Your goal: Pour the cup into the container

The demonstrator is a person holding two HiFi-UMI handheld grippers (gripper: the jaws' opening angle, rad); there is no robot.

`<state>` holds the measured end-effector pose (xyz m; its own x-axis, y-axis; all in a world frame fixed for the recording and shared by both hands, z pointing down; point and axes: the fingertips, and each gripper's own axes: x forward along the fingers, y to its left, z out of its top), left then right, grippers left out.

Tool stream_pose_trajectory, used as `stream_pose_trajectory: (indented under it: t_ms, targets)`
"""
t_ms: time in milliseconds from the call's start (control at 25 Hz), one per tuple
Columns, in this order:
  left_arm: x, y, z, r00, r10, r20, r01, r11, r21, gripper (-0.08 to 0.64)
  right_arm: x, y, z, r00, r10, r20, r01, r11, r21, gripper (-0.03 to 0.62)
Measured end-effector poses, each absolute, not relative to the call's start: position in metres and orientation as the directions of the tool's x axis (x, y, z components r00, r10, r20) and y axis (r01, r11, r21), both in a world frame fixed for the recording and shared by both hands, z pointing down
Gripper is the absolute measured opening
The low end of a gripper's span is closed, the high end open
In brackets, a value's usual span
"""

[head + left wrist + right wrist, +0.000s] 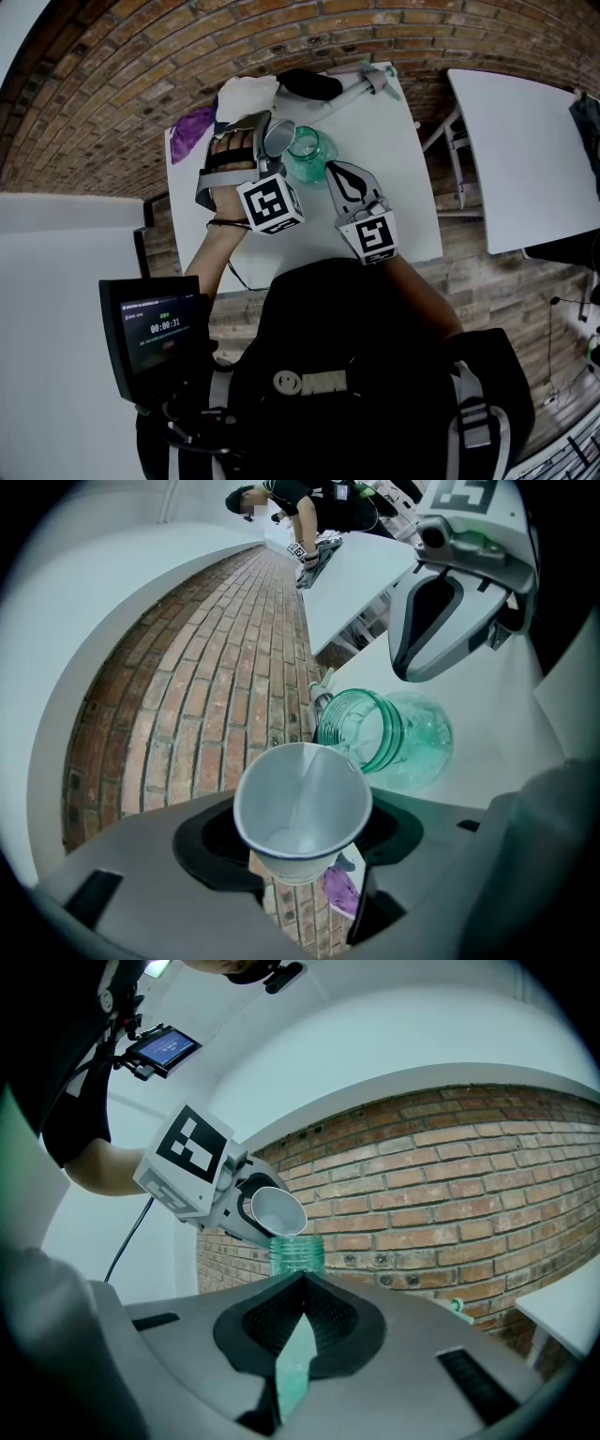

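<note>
- A white rectangular table (pixel 412 216) stands on a floor of reddish brick (pixel 141 56) laid in rows. A second white table (pixel 525 159) is well apart to its right, and plain white walls border the floor.
- At the table's far edge lie a crumpled purple cloth (pixel 192 131), a white cloth (pixel 246 94) and a black object with a long pale handle (pixel 309 84).
- The container (pixel 309 155) is a translucent green jar with a ribbed, threaded neck, upright near the table's middle.
- The left gripper (pixel 302 841) has its jaws clamped on the cup (pixel 300 808). The cup is thin, white and tapered, with a side seam, and is tipped with its rim just over the jar's mouth.
- The right gripper (pixel 302 1283) sits just beside the jar, its grey jaws and dark ridged pads closed tip to tip on nothing.
</note>
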<state>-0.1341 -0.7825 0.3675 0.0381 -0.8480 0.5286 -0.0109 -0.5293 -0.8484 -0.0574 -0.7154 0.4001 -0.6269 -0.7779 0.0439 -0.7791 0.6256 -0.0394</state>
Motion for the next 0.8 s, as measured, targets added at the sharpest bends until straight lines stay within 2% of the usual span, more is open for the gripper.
stream_pose_trajectory:
  t_ms: [800]
  targets:
    - [-0.1341, -0.7831, 0.3684, 0.030, -0.857, 0.514, 0.037, -0.513, -0.857, 0.299, -0.0565, -0.7165, 0.3990, -0.623, -0.781, 0.044, -0.782, 0.622, -0.036, 0.002]
